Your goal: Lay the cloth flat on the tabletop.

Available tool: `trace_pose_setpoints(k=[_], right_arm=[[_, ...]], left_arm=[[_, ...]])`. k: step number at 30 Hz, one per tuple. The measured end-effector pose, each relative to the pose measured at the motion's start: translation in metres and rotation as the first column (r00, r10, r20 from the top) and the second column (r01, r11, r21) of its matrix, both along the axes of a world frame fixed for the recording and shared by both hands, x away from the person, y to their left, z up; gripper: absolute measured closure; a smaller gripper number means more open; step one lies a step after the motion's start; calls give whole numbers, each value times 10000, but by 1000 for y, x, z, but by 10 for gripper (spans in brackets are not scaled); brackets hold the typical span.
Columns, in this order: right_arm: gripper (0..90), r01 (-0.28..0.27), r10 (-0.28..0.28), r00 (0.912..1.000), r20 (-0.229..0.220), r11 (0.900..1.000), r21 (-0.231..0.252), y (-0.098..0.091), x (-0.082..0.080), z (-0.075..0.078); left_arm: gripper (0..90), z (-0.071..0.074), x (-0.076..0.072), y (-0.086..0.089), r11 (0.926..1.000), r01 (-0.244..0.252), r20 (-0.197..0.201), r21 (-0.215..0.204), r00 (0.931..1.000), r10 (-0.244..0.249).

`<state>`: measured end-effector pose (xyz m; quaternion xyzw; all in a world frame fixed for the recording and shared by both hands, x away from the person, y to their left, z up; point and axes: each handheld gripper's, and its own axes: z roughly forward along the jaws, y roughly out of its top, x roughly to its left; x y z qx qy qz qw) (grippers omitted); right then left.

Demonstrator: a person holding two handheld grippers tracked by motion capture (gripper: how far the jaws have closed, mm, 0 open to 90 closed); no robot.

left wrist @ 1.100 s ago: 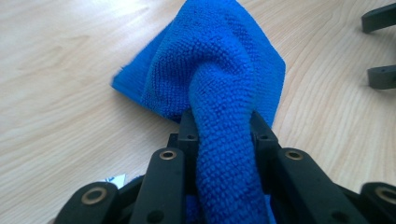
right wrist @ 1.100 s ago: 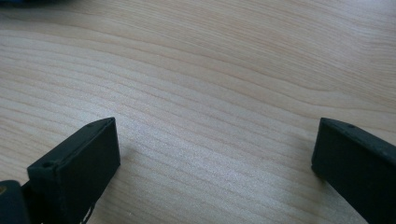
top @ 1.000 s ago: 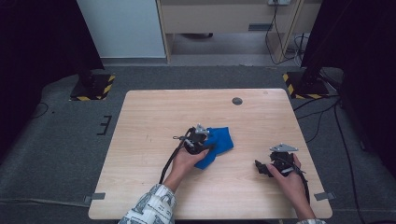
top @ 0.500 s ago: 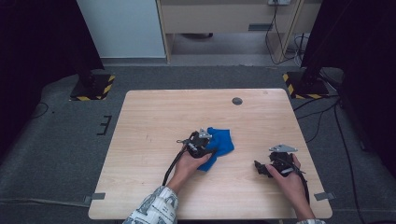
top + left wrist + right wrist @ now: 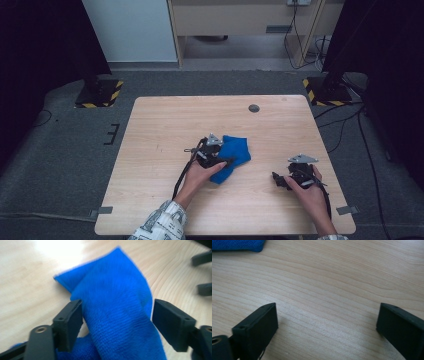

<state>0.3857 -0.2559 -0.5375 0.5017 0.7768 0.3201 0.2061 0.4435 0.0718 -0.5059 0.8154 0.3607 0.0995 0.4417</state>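
**Left jaws let go of the blue cloth**

Since a second ago the left gripper (image 5: 226, 161) has barely shifted, yet its jaws have just been opening: in the left gripper view they now stand apart with the blue cloth (image 5: 117, 315) lying loose between them. On the left of that view the jaw sits right against the cloth's edge; on the right a thin gap shows between fabric and jaw, so nothing is pinched.

From the high view, the cloth (image 5: 234, 156) lies bunched and folded a little below the middle of the frame, on the pale wooden table (image 5: 160, 130). The left gripper sits at the cloth's left edge, with the person's left hand (image 5: 200, 175) behind it and a patterned sleeve (image 5: 157, 225) coming in from the bottom edge.

Over at the lower right of the frame, the right gripper (image 5: 278, 180) rests low on the table in the right hand (image 5: 310, 195), well apart from the cloth, in the same spot as before. Its jaws stand wide in the right gripper view, with bare wood grain between them (image 5: 327, 325); a corner of the cloth peeks in at the upper left of that view.

A small dark round disc (image 5: 254, 108) lies on the table toward the upper middle of the frame, far from both hands.
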Motion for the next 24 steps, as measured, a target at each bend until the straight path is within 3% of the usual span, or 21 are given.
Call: trace_pose_setpoints(k=[5, 10, 14, 17, 21, 24], right_arm=[[104, -195, 196, 9995, 229, 9998, -57, 4, -3, 4], [160, -522, 517, 9971, 565, 9986, 75, 10, -5, 10], [251, -803, 781, 9946, 684, 9963, 299, 19, -7, 13], [329, -1178, 1138, 9899, 848, 9921, 442, 29, -8, 18], [427, -1741, 1686, 9798, 1072, 9838, 435, 42, -12, 24], [504, -2125, 2063, 9715, 1166, 9762, 434, 49, -14, 27]], left_arm=[[151, 16, -6, 12, 9995, -209, 563, -219, 9982, 221], [134, 25, -16, 33, 9980, -413, 785, -477, 9959, 450], [127, 27, -28, 51, 9984, -421, 767, -369, 9960, 449], [113, 28, -37, 67, 9981, -501, 960, -362, 9940, 534], [100, 25, -42, 87, 9937, -799, 1002, -781, 9911, 876], [100, 18, -41, 94, 9941, -984, 934, -459, 9903, 1024]])
